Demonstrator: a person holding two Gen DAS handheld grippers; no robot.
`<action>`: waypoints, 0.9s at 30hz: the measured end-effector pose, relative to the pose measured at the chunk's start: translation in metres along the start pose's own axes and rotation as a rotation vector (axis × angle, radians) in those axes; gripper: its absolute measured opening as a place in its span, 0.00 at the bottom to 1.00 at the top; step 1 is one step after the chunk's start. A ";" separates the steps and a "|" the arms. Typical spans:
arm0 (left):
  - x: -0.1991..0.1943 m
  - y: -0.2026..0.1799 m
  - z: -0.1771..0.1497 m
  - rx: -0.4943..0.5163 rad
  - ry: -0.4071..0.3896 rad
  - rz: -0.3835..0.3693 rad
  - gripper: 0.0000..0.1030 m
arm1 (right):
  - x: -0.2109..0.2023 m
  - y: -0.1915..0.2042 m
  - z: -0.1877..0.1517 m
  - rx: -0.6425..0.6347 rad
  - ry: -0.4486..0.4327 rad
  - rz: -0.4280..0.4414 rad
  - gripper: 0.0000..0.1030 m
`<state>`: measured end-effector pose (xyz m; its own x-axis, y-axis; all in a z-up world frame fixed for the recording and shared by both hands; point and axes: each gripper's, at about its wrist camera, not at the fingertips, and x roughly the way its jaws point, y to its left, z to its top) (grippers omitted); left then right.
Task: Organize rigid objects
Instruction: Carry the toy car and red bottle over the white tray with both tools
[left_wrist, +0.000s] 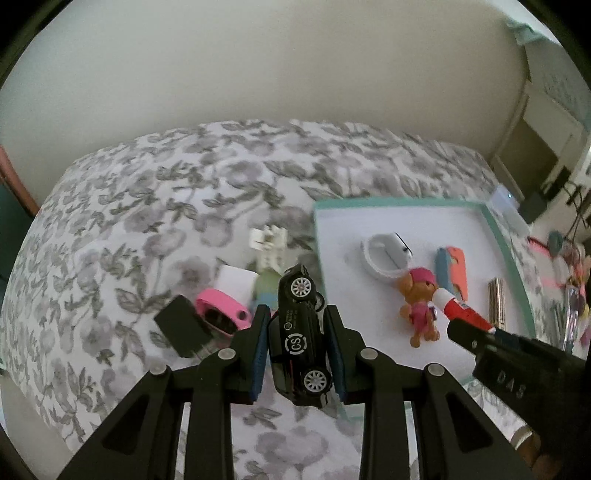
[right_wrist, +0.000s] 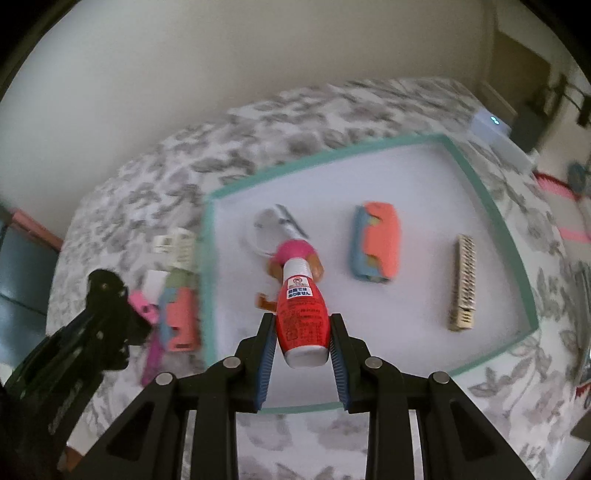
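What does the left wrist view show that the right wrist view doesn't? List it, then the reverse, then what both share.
Only the left wrist view shows the black toy car clamped in the left gripper and a black block lying on the floral bedspread.

Only the right wrist view shows the right gripper closed on the red bottle from behind, and the toothed side of the comb-like bar.

Both show the teal-rimmed tray, the white ring, the pink-capped figurine and the orange and blue case.
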<state>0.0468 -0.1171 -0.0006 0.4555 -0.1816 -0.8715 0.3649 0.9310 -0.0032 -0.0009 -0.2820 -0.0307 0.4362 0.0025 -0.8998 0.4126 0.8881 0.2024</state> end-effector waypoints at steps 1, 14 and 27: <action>0.001 -0.003 -0.001 0.005 0.003 0.000 0.30 | 0.002 -0.005 0.001 0.013 0.007 -0.005 0.29; 0.015 -0.044 -0.007 0.077 0.041 -0.006 0.30 | 0.002 -0.056 0.004 0.146 0.022 -0.001 0.29; 0.035 -0.070 -0.017 0.126 0.097 -0.009 0.30 | 0.011 -0.064 0.000 0.153 0.062 -0.030 0.30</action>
<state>0.0233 -0.1830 -0.0394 0.3733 -0.1524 -0.9151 0.4702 0.8814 0.0451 -0.0223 -0.3384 -0.0535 0.3732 0.0096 -0.9277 0.5441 0.8077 0.2272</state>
